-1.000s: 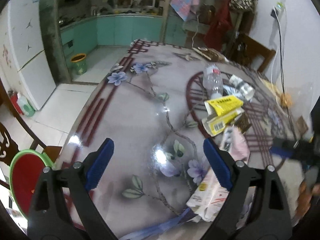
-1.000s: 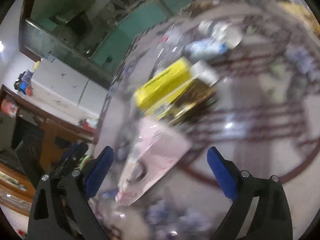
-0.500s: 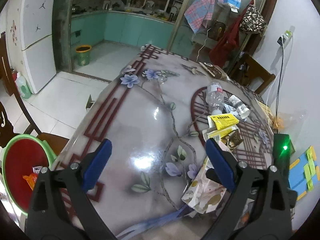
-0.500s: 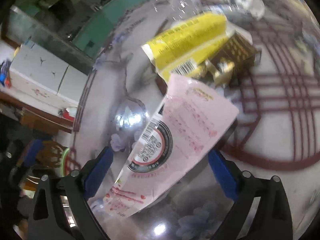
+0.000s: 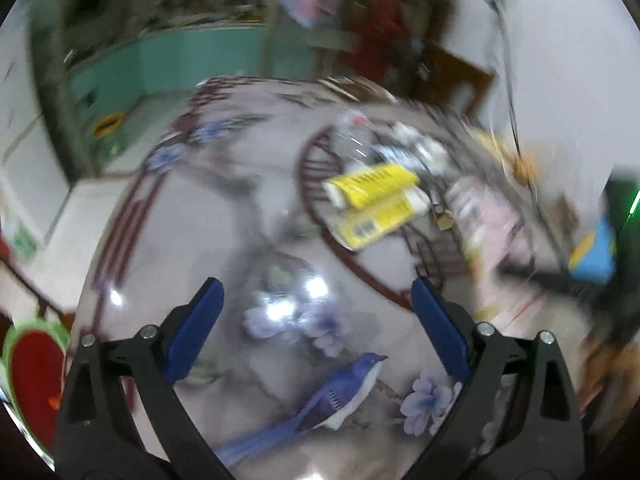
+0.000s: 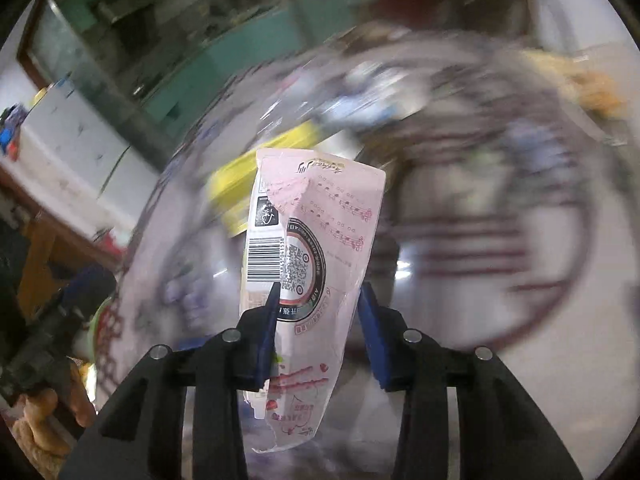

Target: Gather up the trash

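The right gripper (image 6: pixel 318 300) had just been closing and now pinched the pink wrapper (image 6: pixel 316 240), which stood up between its blue pads above the patterned table (image 6: pixel 460 320). The left gripper (image 5: pixel 316 304) hung wide open and empty over the table, with the yellow boxes (image 5: pixel 374 200) lying beyond it.

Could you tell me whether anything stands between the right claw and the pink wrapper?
Nothing visible does. The pink wrapper is already between the right claw's blue pads, which have just been closing and now press on it from both sides, holding it above the table.
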Demonstrator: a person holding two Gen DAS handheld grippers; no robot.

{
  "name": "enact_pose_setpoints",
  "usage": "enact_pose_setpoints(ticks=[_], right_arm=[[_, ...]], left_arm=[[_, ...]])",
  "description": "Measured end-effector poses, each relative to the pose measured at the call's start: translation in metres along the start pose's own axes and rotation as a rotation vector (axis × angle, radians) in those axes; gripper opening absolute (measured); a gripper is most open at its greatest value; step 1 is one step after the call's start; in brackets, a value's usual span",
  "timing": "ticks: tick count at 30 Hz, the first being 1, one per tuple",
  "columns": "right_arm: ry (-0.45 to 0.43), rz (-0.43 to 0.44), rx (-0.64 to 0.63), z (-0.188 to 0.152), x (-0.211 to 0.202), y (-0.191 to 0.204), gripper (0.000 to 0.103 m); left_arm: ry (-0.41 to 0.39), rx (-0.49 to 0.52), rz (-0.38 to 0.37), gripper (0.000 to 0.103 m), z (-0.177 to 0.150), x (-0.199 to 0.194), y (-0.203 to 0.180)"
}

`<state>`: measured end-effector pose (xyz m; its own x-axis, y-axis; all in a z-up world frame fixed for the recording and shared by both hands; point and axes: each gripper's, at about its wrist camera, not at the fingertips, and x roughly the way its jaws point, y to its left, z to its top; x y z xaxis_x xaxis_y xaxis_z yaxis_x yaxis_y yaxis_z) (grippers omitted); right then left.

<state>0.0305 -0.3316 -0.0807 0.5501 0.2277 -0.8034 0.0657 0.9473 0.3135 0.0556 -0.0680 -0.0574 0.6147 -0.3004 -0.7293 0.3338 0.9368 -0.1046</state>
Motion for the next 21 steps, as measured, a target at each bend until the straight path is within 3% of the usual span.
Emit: enact_pose_setpoints(ticks=[3, 6, 9, 12, 14, 18, 19, 21], right_arm=[[-0.035, -0.061, 0.052, 0.003, -0.023, -0.045, 0.037], [-0.025, -0.071, 0.133, 0.000, -0.032, -0.087, 0.037], [-0.048, -0.019, 0.230, -0.001, -0.046, -0.120, 0.037], [-0.093, -0.009, 0.264, 0.002, -0.064, -0.135, 0.038], [-0.114, 0.001, 0.260, 0.008, -0.073, -0.133, 0.038], [-0.135, -0.002, 0.228, 0.016, -0.080, -0.127, 0.038], [-0.136, -0.003, 0.229, 0.019, -0.079, -0.127, 0.038], [-0.137, 0.014, 0.245, 0.020, -0.078, -0.129, 0.038]], left_arm=[[0.069, 0.148, -0.006, 0.092, 0.015, 0.037, -0.042], [0.087, 0.190, -0.043, 0.092, 0.035, 0.060, -0.073], [0.100, 0.207, -0.089, 0.092, 0.051, 0.078, -0.109], [0.139, 0.237, -0.094, 0.092, 0.061, 0.106, -0.145], [0.155, 0.257, -0.051, 0.092, 0.067, 0.129, -0.166], [0.214, 0.185, -0.040, 0.092, 0.080, 0.169, -0.186], [0.225, 0.175, -0.030, 0.090, 0.081, 0.177, -0.189], [0.243, 0.172, 0.021, 0.072, 0.081, 0.190, -0.193]])
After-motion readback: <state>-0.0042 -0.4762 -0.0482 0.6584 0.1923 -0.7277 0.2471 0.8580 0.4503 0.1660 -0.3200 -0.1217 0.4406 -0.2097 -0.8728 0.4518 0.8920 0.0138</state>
